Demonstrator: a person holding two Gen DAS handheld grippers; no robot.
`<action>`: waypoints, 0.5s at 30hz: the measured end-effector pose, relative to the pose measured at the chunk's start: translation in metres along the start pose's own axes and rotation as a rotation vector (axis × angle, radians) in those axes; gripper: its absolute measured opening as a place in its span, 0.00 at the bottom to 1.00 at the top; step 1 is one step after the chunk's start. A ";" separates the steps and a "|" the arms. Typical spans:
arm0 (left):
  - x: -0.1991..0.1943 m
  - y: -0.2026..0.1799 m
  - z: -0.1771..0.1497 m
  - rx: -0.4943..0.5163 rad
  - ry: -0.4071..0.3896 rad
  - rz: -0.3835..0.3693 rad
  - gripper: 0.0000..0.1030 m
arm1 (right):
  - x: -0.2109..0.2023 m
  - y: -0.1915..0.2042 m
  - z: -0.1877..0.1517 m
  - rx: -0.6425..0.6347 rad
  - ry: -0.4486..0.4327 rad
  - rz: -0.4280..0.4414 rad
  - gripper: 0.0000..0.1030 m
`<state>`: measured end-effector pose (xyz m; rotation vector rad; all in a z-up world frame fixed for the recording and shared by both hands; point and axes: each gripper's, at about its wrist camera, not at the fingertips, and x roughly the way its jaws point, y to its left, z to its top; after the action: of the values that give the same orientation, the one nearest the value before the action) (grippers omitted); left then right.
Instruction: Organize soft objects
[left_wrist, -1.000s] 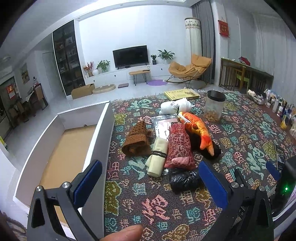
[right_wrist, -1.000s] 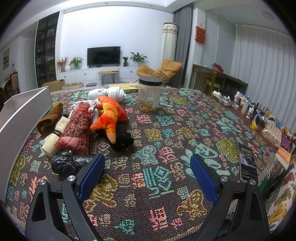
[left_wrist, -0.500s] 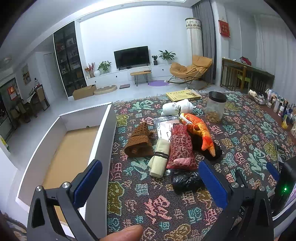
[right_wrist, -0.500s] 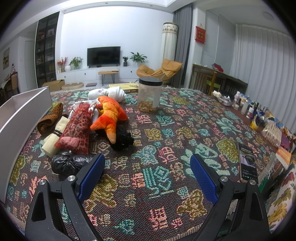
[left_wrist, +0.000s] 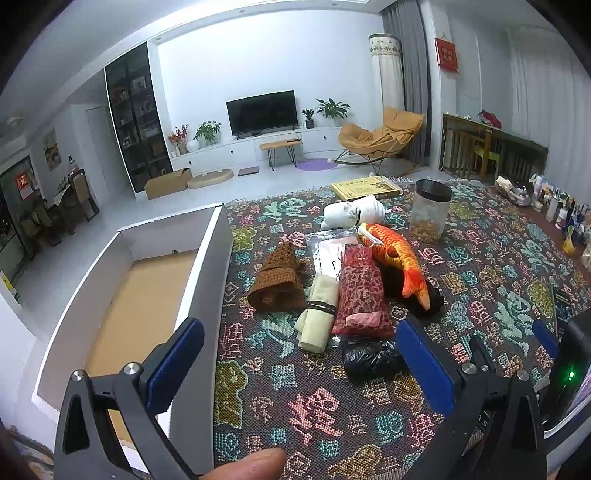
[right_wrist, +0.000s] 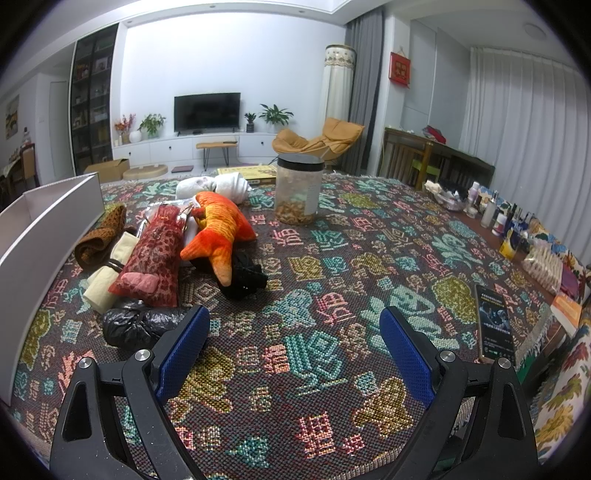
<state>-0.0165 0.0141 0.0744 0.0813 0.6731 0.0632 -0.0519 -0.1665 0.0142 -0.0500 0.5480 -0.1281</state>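
Both grippers hover above a table covered with a coarse woven cloth (right_wrist: 332, 280) patterned in multicoloured characters. The left gripper (left_wrist: 299, 363) has its blue textured pads spread wide with nothing between them; the right gripper (right_wrist: 295, 343) is likewise spread wide and empty. The soft objects lie clustered mid-table, just right of a white open box (left_wrist: 207, 280) with a bare brown floor. They are a brown crocheted piece (left_wrist: 279, 282), a cream fabric roll (left_wrist: 319, 314) bound by a dark band, a red mottled pouch (left_wrist: 360, 295), an orange plush fish (left_wrist: 400, 260), a crumpled glossy black bag (left_wrist: 369, 358) and a white plush bundle (left_wrist: 351, 214) at the far end. The pouch overlaps the roll and a clear plastic packet (left_wrist: 328, 251) (contents not legible). A black fuzzy item (right_wrist: 243, 277) lies mostly hidden under the fish; its shape cannot be made out. A clear jar (right_wrist: 298, 190) with a dark lid stands upright beyond the fish, apart from it. A phone (right_wrist: 495, 325) lies flat near the table's right edge. A fingertip (left_wrist: 251, 463) is cut off at the bottom of the left view.
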 end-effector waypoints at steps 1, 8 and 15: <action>0.000 0.000 0.000 0.000 0.001 0.000 1.00 | 0.000 0.000 0.000 0.000 0.000 0.000 0.92; 0.003 -0.002 -0.002 0.001 0.008 -0.005 1.00 | 0.000 0.000 -0.001 -0.001 0.001 0.000 0.92; 0.007 -0.004 -0.002 0.005 0.014 -0.009 1.00 | 0.000 0.002 0.000 -0.001 0.001 -0.001 0.92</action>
<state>-0.0125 0.0111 0.0684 0.0823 0.6874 0.0531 -0.0516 -0.1651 0.0134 -0.0510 0.5495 -0.1284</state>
